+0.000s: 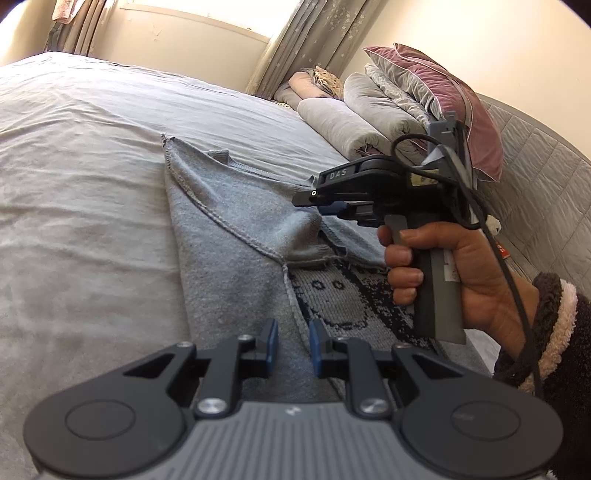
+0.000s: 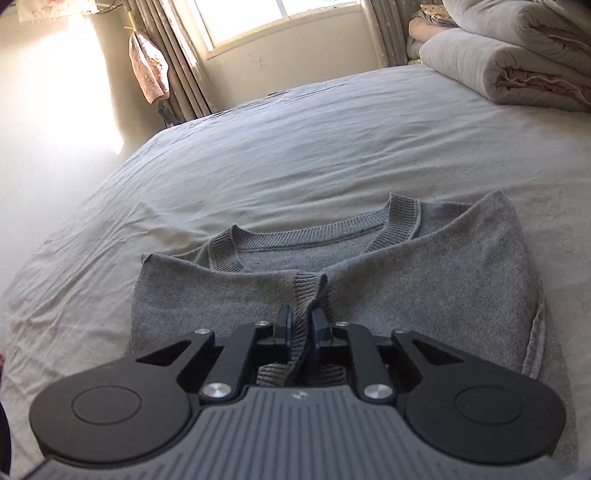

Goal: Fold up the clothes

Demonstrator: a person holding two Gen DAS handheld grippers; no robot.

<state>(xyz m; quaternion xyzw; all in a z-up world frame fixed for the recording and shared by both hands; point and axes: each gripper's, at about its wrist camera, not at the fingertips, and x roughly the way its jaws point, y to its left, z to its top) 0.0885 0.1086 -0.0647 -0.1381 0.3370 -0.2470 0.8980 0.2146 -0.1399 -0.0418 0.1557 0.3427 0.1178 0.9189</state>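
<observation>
Sweater (image 2: 229, 295), grey knit, lies on the bed (image 2: 295, 147) w/ sleeves folded in over the chest. Right gripper (image 2: 300, 328): jaws narrowly apart w/ a ribbed cuff (image 2: 308, 288) between them, pads look pressed on it. Left gripper (image 1: 293, 345): jaws a small gap apart, nothing between, hovering over the sweater's lower part near the knitted dark pattern (image 1: 340, 302). A hand (image 1: 443, 273) grips the right tool's handle. Rolled quilts (image 2: 509, 70) sit at the head end by the window (image 2: 273, 18).

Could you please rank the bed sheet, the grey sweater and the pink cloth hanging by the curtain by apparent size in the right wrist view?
1. Bed sheet
2. Sweater, though it is nearer the camera
3. Pink cloth
</observation>
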